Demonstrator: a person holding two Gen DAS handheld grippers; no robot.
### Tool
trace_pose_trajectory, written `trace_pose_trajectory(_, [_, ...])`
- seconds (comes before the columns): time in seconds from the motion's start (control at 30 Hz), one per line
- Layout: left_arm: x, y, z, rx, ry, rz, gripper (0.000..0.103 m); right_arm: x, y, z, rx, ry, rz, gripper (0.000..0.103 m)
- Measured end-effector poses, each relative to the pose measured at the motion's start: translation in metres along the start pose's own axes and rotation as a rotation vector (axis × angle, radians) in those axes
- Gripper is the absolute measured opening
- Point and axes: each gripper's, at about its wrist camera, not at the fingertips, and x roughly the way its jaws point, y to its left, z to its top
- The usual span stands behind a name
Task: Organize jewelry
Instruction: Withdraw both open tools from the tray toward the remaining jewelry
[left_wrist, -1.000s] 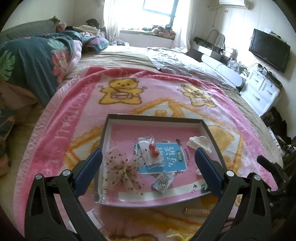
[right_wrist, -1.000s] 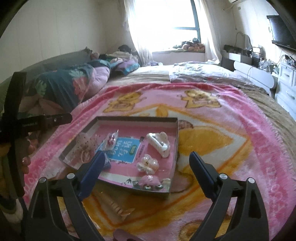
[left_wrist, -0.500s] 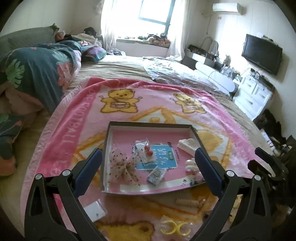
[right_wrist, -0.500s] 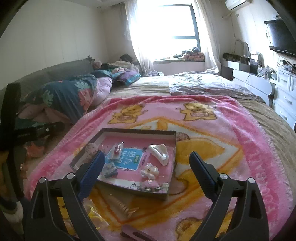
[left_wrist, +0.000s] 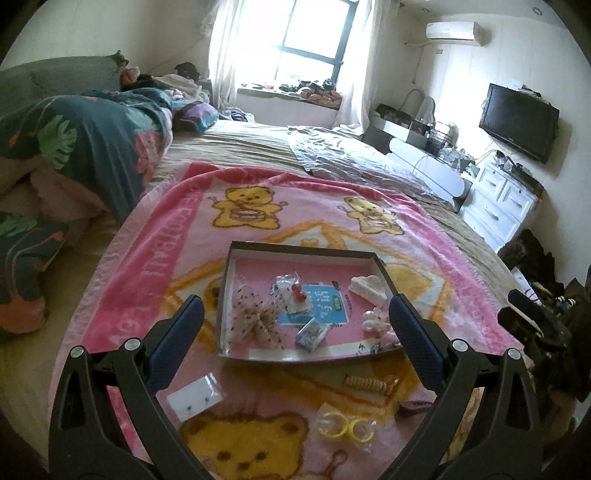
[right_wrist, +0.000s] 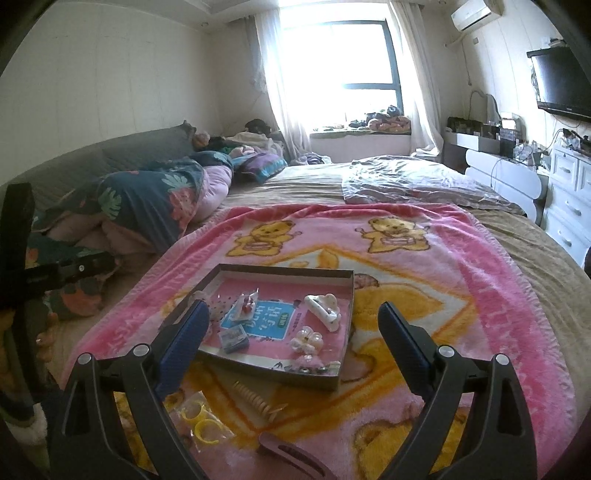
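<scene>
Both grippers hang released and empty above the bed: the left gripper (left_wrist: 295, 321) and right gripper (right_wrist: 295, 325) each show smooth blue pads spread wide on black plastic arms. Nearest, on the fuzzy pink teddy-bear blanket (left_wrist: 147, 258), lie a clear packet of yellow rings (left_wrist: 345, 426), a flat white earring card (left_wrist: 195, 397), a ribbed tan hair clip (left_wrist: 367, 383) and a dark brown clip (right_wrist: 291, 456). Beyond them sits the shallow rectangular cardboard tray (left_wrist: 301, 249), holding a dotted gauzy bow (left_wrist: 255, 314), a small glossy packet (left_wrist: 311, 334), a red-beaded bag (left_wrist: 295, 293), a white scalloped claw clip (left_wrist: 369, 286) and a pearly flower clip (right_wrist: 306, 339). Farther off, a crumpled floral quilt (left_wrist: 85, 147).
</scene>
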Motion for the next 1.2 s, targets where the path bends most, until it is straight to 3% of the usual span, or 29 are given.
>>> trace_pose_trajectory(0.67, [-0.045, 0.004, -0.021, 0.007, -0.022, 0.04, 0.094, -0.038, 0.019, -0.015, -0.052, 0.009, 0.038, 0.092])
trace_pose_trajectory(0.8, [-0.046, -0.002, -0.032, 0.028, -0.009, 0.048, 0.094, -0.041, 0.018, -0.022, -0.054, 0.021, 0.039, 0.097])
trace_pose_trajectory(1.2, [-0.036, -0.009, -0.059, 0.057, 0.06, 0.052, 0.094, -0.044, 0.019, -0.047, -0.074, 0.079, 0.04, 0.097])
